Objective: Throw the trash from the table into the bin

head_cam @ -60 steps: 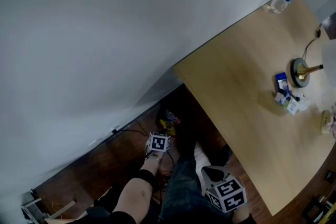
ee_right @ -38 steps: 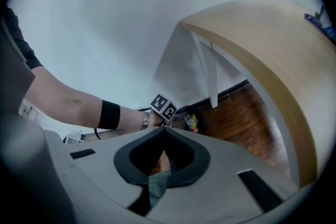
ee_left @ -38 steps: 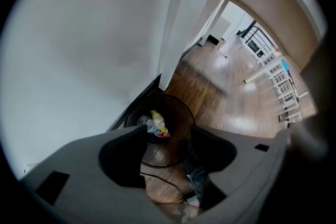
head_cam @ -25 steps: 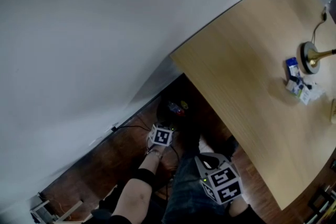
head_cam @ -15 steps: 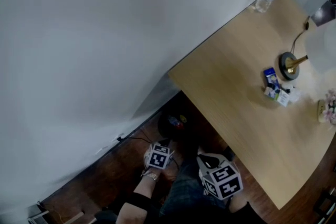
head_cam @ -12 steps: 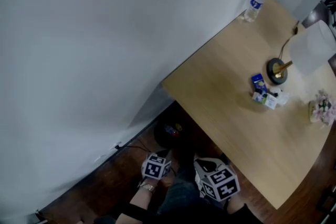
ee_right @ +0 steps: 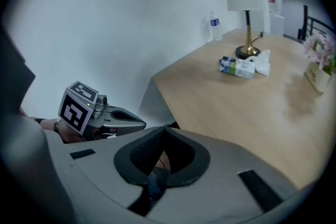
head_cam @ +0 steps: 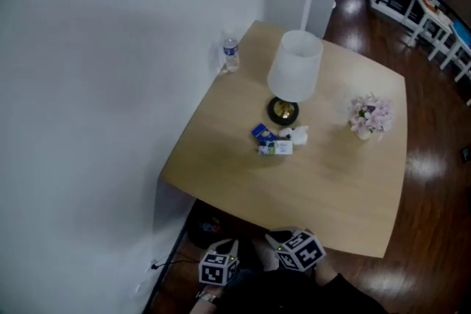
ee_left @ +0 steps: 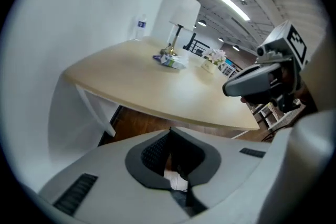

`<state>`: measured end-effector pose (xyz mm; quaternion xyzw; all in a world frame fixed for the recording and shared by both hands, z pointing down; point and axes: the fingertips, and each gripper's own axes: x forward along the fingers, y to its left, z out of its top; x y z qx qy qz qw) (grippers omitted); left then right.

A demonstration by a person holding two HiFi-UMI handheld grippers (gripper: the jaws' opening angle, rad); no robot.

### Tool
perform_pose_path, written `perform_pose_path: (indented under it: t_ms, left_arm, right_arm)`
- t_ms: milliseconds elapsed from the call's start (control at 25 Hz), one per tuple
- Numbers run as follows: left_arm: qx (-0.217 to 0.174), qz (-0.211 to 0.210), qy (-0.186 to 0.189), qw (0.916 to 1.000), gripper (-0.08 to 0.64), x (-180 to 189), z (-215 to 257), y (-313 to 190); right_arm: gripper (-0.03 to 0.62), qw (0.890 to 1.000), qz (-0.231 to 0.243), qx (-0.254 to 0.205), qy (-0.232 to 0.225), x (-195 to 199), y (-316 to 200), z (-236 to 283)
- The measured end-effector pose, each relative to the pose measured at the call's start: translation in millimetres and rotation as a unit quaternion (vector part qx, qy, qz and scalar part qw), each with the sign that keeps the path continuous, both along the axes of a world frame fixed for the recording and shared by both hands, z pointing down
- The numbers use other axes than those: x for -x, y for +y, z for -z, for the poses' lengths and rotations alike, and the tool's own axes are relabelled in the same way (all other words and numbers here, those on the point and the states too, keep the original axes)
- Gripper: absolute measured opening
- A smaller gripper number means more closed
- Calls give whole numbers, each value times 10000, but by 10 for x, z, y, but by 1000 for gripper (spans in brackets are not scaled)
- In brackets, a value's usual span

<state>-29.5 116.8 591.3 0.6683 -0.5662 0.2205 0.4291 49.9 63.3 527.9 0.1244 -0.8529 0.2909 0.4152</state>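
Head view: the trash [head_cam: 276, 142], a blue packet, a small carton and a crumpled tissue, is sitting on the table [head_cam: 346, 195] right by the foot of the lamp [head_cam: 294, 66]. There's a water bottle [head_cam: 231, 54] at the wall edge and flowers [head_cam: 370, 115] off to the side. The dark bin [head_cam: 202, 228] is on the floor under the near corner. The left gripper [head_cam: 217, 267] and right gripper [head_cam: 298, 252] are both low, below the table edge.

Left gripper view: jaw tips pressed together, nothing gripped; trash well away across the tabletop.

Right gripper view: same deal, tips closed on nothing, the other gripper just beside it.
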Motion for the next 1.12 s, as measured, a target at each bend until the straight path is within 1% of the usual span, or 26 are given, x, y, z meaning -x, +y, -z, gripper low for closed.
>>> perform_pose_path:
  t_ms: [160, 360, 560, 680, 760, 840, 880, 960, 1040, 1080, 1120]
  left_arm:
    - [-168, -431, -113, 9989, 3, -241, 213, -384]
    - [-211, -980, -365, 9943, 3, -420, 327, -738]
    - [-237, -1536, -780, 9848, 3, -537, 317, -1195]
    - [-208, -1812, -1237, 9754, 3, -461, 318, -1566]
    - [-251, -2058, -1658, 9641, 3, -400, 336, -1878]
    - [-264, -2378, -2056, 9489, 8, -368, 353, -2192]
    - [-258, -2540, -2195, 9416, 69, -360, 351, -2340]
    - [-319, -2852, -2467, 9256, 252, -338, 342, -2642]
    - [-368, -3203, -2838, 9031, 331, -293, 328, -2918]
    - [-345, -3399, -3037, 8894, 348, -262, 314, -3038]
    - [-304, -3614, -3233, 8740, 350, -230, 293, -3149]
  right_arm:
    - [7, 9985, -481, -208, -126, -326, -365, 98]
    - [8, 9949, -923, -279, -282, -598, -682, 165]
    - [8, 9916, -1230, -220, -329, -881, -912, 112]
    - [8, 9902, -1318, -163, -433, -958, -1016, 95]
    - [8, 9891, -1385, -96, -485, -1006, -1074, 59]
    - [8, 9886, -1427, -38, -487, -1077, -1131, 29]
    - [8, 9883, -1445, -9, -488, -1113, -1157, 15]
    - [8, 9879, -1469, 24, -505, -1176, -1213, 10]
    - [8, 9868, -1524, 85, -542, -1235, -1255, 6]
    - [8, 9859, -1575, 145, -543, -1270, -1265, -24]
    - [8, 9848, -1637, 214, -543, -1303, -1274, -63]
